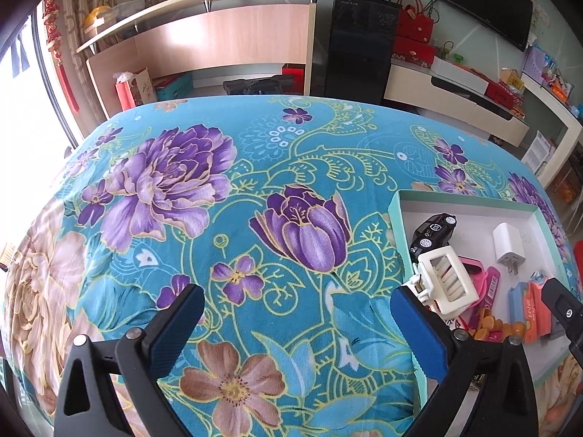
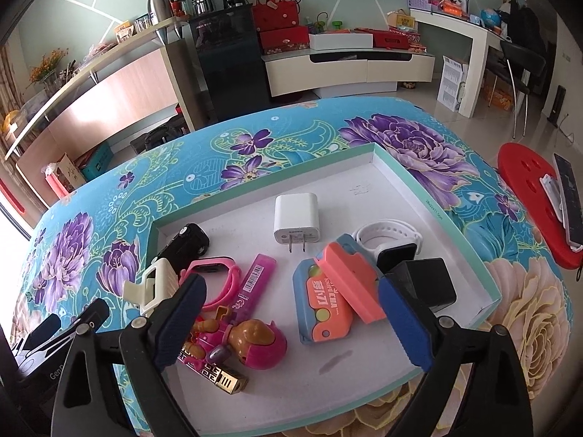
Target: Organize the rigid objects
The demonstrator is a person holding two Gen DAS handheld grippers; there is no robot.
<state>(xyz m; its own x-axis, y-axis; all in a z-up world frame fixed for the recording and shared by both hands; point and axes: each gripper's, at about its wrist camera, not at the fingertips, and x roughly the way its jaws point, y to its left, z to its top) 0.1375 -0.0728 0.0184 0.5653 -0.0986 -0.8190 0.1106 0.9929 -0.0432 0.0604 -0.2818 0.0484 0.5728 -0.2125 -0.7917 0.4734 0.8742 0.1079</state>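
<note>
The small things lay gathered in a shallow white tray (image 2: 462, 225) with a mint rim, which sat on the flowered counter (image 1: 255, 189). Both tools were spread apart and held nothing: the right tool (image 2: 291, 309) hung over the near half of the tray, while the left tool (image 1: 297, 322) hung over bare cloth just beside the tray's left wall.

Most of the pieces looked light, hard and smooth, so they would probably slide rather than give under the pads. The white charger (image 2: 297, 218) stood apart from the rest with flat sides, likely the easiest hold, taken across its body and clear of the prongs. The orange and blue box cutter (image 2: 337, 296) lay between the right tool's fingers; its long flat sides seemed the place to grip. The white hair clip (image 1: 446, 278) was springy and open-framed, and a squeeze across its teeth could make it pop away.

The left end was crowded: the black toy car (image 2: 187, 245), pink watch (image 2: 215, 280), purple case (image 2: 255, 278) and pink toy figure (image 2: 240, 342) touched or overlapped. The white watch (image 2: 388, 242) and a black block (image 2: 424, 284) sat close together at the right wall, leaving little finger room
</note>
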